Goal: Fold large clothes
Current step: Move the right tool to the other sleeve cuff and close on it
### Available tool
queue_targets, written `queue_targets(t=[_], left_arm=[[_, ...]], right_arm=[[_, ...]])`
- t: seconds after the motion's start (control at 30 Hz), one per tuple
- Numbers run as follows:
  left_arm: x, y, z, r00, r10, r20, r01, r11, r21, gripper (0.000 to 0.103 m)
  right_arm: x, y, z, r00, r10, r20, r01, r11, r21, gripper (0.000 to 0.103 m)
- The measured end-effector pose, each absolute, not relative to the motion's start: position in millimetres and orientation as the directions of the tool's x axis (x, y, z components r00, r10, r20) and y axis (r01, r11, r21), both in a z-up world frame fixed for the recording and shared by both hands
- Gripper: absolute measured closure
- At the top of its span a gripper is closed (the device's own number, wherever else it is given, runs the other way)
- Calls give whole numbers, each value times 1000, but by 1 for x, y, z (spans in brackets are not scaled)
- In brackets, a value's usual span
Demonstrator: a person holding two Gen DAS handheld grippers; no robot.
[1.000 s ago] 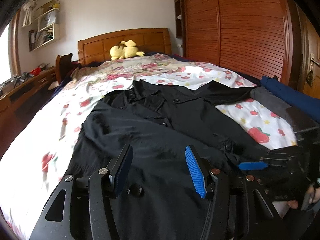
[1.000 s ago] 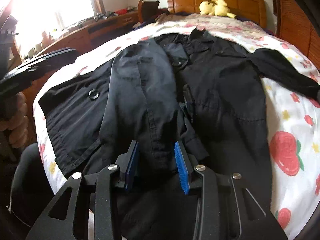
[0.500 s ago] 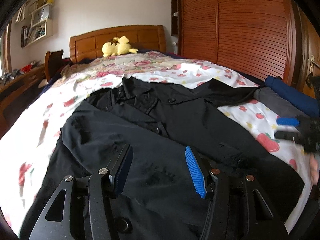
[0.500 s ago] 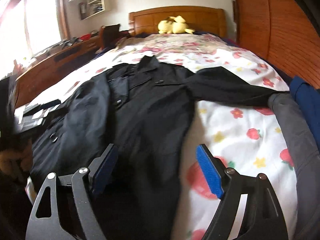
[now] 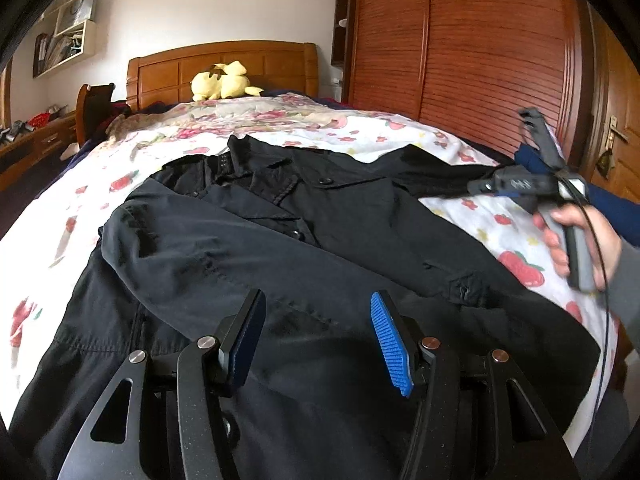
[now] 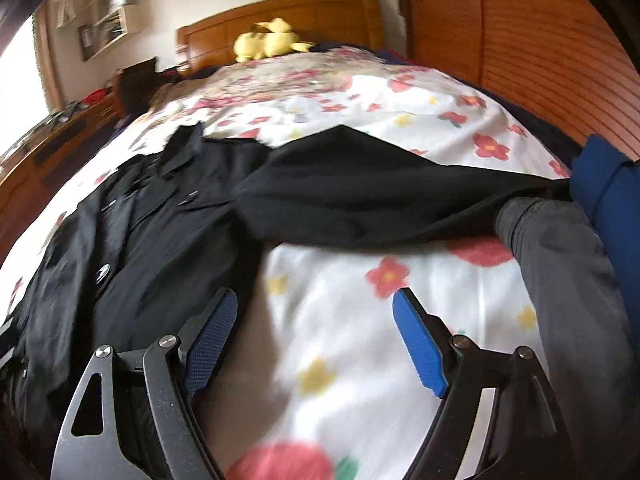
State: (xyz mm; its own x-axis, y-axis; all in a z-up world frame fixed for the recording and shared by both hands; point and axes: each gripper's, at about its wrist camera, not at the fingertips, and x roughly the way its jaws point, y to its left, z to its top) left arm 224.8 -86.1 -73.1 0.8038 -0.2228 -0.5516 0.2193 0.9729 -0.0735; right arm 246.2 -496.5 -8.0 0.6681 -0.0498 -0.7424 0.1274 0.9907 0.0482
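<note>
A large black coat (image 5: pixel 320 240) lies spread on the flowered bedspread (image 5: pixel 360 132), its left sleeve folded across the body. Its other sleeve (image 6: pixel 380 196) stretches out to the right over the sheet. My left gripper (image 5: pixel 316 332) is open and empty above the coat's lower part. My right gripper (image 6: pixel 316 340) is open and empty above the bare sheet, just right of the coat's edge and below the outstretched sleeve. It also shows in the left wrist view (image 5: pixel 520 184), held in a hand at the right.
A grey garment (image 6: pixel 560 260) and a blue one (image 6: pixel 612 200) lie at the bed's right edge. A yellow plush toy (image 5: pixel 224 84) sits by the wooden headboard (image 5: pixel 220 64). A wooden wardrobe (image 5: pixel 480 48) stands on the right, a desk (image 6: pixel 48 148) on the left.
My right gripper let go of the folded sleeve, opened wide and swung right toward the outstretched sleeve. My left gripper stayed open and turned slightly left.
</note>
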Motion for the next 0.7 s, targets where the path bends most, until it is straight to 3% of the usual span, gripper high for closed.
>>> queue_targets(t=[0.37, 0.43, 0.53, 0.67, 0.7], left_arm=[[210, -66, -59, 815, -236, -529, 214, 971, -102, 46], [210, -63, -58, 820, -222, -527, 204, 974, -93, 46], [209, -59, -57, 825, -214, -523, 191, 977, -98, 46], [208, -57, -57, 823, -221, -523, 187, 975, -117, 46], [208, -58, -57, 823, -221, -522, 189, 975, -116, 46]], right_arm=[[302, -555, -26, 597, -113, -794, 330, 937, 115, 22], [306, -557, -25, 596, -120, -794, 344, 932, 117, 26], [316, -557, -25, 578, -130, -805, 353, 930, 103, 40], [329, -556, -28, 573, -108, -812, 325, 940, 104, 87], [330, -555, -24, 587, -125, -800, 320, 943, 87, 91]])
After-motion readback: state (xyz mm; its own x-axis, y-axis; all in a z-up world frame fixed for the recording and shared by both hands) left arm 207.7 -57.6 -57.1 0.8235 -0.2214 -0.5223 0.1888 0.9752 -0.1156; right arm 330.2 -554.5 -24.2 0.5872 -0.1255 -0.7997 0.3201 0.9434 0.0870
